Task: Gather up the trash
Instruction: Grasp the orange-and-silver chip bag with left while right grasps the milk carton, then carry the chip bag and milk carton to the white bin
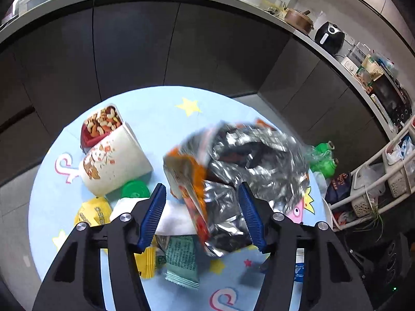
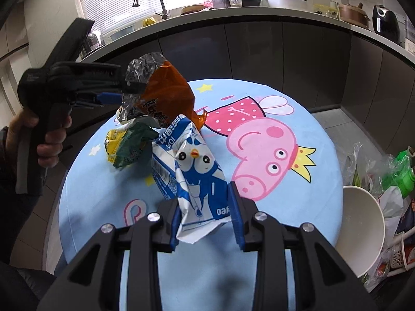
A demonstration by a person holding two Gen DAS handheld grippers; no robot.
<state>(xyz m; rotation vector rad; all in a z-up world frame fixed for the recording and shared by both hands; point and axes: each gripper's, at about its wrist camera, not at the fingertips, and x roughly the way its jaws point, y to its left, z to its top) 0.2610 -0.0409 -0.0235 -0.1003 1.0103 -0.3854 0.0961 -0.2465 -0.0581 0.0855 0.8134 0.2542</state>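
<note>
In the left wrist view my left gripper [image 1: 201, 186] is shut on a crumpled orange and silver foil snack bag [image 1: 241, 160], held above the table. The right wrist view shows that left gripper [image 2: 123, 90] at the left, in a person's hand, with the orange bag [image 2: 168, 90] hanging from its fingers. My right gripper [image 2: 205, 197] is shut on a blue and white penguin wrapper [image 2: 192, 165], lifted over the blue cartoon tablecloth [image 2: 298, 98]. Yellow and green wrappers [image 2: 124, 145] lie on the cloth behind it.
A white paper cup [image 1: 116, 160] lies on its side by a tray of nuts [image 1: 102, 124]. Near them are a green lid [image 1: 135, 189], a white tissue [image 1: 173, 217] and a green wrapper [image 1: 181, 259]. A white bowl [image 2: 360, 230] and a bag with green bottles [image 2: 399, 171] sit right of the table.
</note>
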